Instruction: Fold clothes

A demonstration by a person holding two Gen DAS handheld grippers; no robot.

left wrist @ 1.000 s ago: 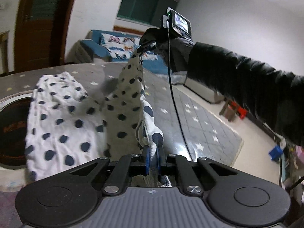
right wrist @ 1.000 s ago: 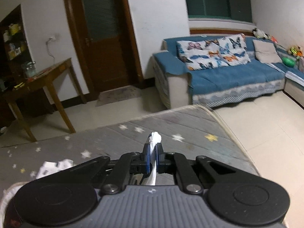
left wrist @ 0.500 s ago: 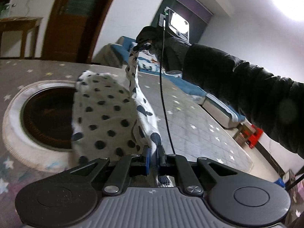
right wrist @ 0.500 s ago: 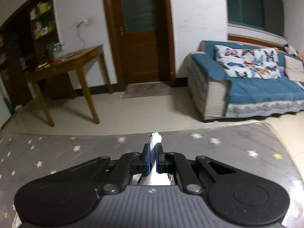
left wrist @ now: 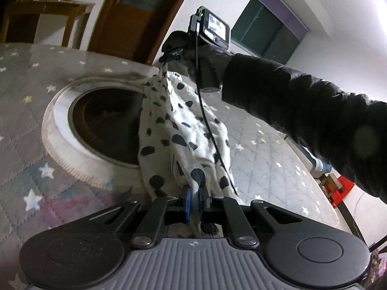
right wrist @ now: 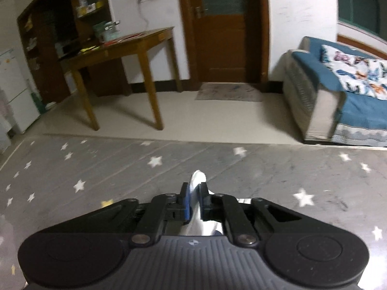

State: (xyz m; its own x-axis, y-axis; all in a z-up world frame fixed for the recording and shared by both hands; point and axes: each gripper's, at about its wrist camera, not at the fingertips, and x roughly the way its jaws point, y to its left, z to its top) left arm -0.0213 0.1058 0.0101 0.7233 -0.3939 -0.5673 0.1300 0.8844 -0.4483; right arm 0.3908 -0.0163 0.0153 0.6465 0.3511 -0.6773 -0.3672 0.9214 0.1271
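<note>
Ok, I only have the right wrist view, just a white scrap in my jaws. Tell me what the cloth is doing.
Observer: The spotted cloth hangs taut between both hand-held grippers, lifted off the mat.
Operator: Confirm the left grip.
Observer: The left hand-held gripper is shut on the cloth's near end.
Operator: Say what's under it.
Observer: A round white-rimmed rug with a dark centre lies on the mat, left of the cloth.

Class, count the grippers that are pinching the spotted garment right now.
2: the left gripper clamps the spotted garment at its near end; the right gripper holds the far end. No others visible.
</note>
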